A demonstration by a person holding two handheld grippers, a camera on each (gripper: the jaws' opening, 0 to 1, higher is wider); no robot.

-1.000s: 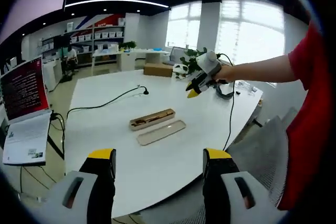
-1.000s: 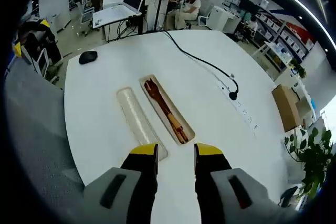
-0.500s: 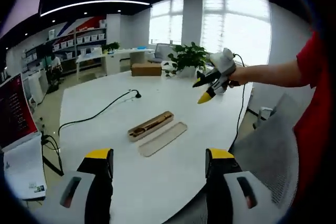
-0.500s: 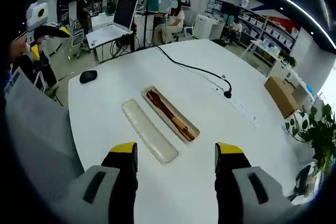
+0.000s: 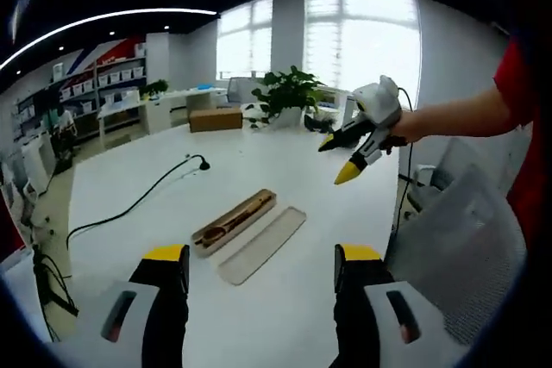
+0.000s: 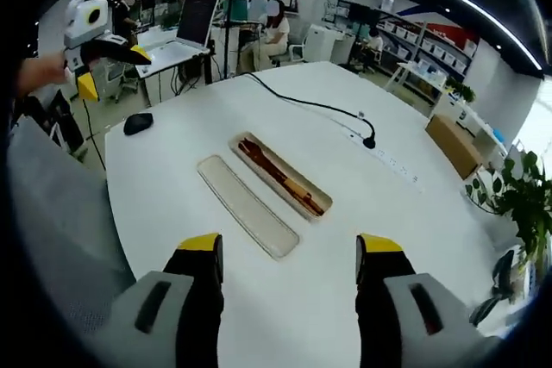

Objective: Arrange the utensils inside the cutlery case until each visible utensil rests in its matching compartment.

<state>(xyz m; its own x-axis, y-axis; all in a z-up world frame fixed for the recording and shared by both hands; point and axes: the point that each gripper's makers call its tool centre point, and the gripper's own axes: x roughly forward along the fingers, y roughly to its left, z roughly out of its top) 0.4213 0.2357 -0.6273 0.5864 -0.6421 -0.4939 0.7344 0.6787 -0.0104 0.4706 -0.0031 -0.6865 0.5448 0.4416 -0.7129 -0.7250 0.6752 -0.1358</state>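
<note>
Case (image 6: pixel 281 175) with wooden utensils inside

L tongs (image 5: pixel 260 266) open, empty; R tongs (image 6: pixel 289 253) open, empty

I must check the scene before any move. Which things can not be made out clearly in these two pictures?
- Utensils in the cutlery case: right gripper view, too small to count or name; dark wooden pieces overlap.
- Compartments of the case: left gripper view, low angle, the case wall hides them.
- Lid: translucent, its details are too faint.
- Black object near the table edge: too small to identify.
</note>
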